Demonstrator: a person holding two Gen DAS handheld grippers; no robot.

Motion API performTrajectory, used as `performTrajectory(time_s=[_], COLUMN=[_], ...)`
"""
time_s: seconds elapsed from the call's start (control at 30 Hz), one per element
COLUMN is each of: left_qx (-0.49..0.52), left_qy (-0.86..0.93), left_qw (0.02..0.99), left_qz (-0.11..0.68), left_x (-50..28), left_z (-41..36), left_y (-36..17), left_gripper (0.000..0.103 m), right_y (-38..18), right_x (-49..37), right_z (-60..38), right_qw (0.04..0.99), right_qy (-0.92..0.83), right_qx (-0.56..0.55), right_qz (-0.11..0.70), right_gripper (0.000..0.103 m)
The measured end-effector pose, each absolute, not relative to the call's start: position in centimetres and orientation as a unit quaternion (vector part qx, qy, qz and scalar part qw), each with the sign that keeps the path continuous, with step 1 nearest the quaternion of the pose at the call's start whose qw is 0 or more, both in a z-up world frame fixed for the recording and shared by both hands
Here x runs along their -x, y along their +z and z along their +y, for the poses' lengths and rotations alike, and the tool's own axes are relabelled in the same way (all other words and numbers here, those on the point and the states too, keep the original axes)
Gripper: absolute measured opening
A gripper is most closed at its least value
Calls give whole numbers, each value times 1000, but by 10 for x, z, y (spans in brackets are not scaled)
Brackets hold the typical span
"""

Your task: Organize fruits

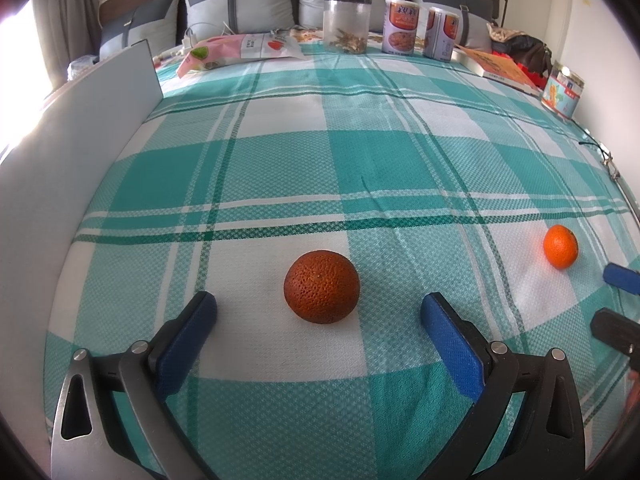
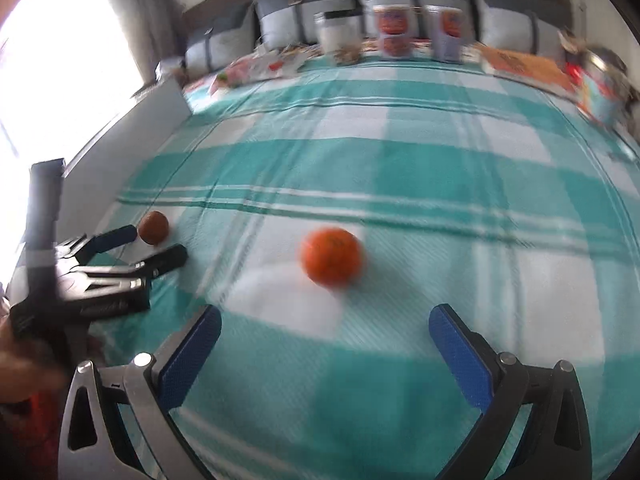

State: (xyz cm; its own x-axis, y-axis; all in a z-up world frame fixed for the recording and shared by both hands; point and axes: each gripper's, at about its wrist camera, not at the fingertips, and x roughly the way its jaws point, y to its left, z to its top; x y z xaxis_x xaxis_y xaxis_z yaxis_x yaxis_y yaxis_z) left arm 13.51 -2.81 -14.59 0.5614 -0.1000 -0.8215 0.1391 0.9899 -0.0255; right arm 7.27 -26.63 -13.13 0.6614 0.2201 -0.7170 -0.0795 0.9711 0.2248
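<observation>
Two oranges, dark orange (image 1: 321, 287) and bright orange (image 2: 332, 256), each face one wide, empty claw (image 1: 318, 312) (image 2: 325, 324).

Left tool (image 1: 318, 312): jaws spread wide, empty, held low and level. Right tool (image 2: 325, 318): jaws likewise wide apart, empty. Both point forward, side by side.

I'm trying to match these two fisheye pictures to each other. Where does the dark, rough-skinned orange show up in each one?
Left wrist view: the dark, rough-skinned orange lies low in the centre, just ahead of the open left hand-held gripper.
Right wrist view: the same orange is small, at the left edge, at the tips of that gripper seen from the side.
Shared landmark: the brighter orange, to the right of the dark one in both.
</observation>
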Motion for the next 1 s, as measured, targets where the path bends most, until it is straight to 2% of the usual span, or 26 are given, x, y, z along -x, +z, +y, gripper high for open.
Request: performTrajectory(time_s=[0.17, 0.27, 0.33, 0.4, 0.43, 0.5, 0.57, 0.6, 0.63, 0.67, 0.7, 0.8, 0.87, 1.0], left_qx=[-36, 34, 57, 62, 64, 56, 26, 14, 9, 12, 17, 47, 102, 170], left_qy=[-146, -198, -190, -172, -170, -175, -173, -176, -175, -177, -180, -181, -187, -181], left_qw=[835, 842, 839, 834, 833, 822, 833, 835, 836, 840, 844, 847, 845, 858], left_qz=[529, 500, 507, 521, 523, 538, 524, 522, 520, 512, 506, 498, 491, 450], left_x=[-137, -123, -128, -138, -142, -151, -153, -154, -154, -153, -151, -143, -133, -109], left_z=[-13, 26, 37, 34, 30, 13, -1, -6, -10, -9, -7, 9, 31, 93], left_y=[-133, -112, -111, -115, -118, -126, -125, -125, -126, -124, -121, -107, -86, -23], left_gripper=[101, 101, 100, 97, 93, 38, 39, 28, 28, 27, 26, 26, 25, 26], right_y=[-129, -122, -120, -119, -118, -116, -115, -116, -117, -120, -121, -112, -100, -53], right_x=[-73, -82, -89, -100, -105, -113, -120, -122, -125, -128, -131, -128, -124, -121], right_z=[-276, -269, -266, -258, -253, -244, -237, -234, -232, -232, -233, -236, -234, -199], right_qw=[908, 910, 910, 907, 905, 902, 897, 896, 893, 889, 886, 888, 890, 893], right_qy=[70, 78, 85, 91, 94, 100, 106, 105, 108, 107, 103, 100, 110, 160], right_qx=[-87, -71, -70, -63, -56, -46, -33, -26, -22, -21, -24, -41, -54, -60], right_qz=[403, 401, 400, 406, 410, 418, 428, 431, 436, 445, 451, 447, 439, 417], right_gripper=[103, 103, 102, 98, 95, 86, 82, 68, 58, 41, 32, 32, 32, 32])
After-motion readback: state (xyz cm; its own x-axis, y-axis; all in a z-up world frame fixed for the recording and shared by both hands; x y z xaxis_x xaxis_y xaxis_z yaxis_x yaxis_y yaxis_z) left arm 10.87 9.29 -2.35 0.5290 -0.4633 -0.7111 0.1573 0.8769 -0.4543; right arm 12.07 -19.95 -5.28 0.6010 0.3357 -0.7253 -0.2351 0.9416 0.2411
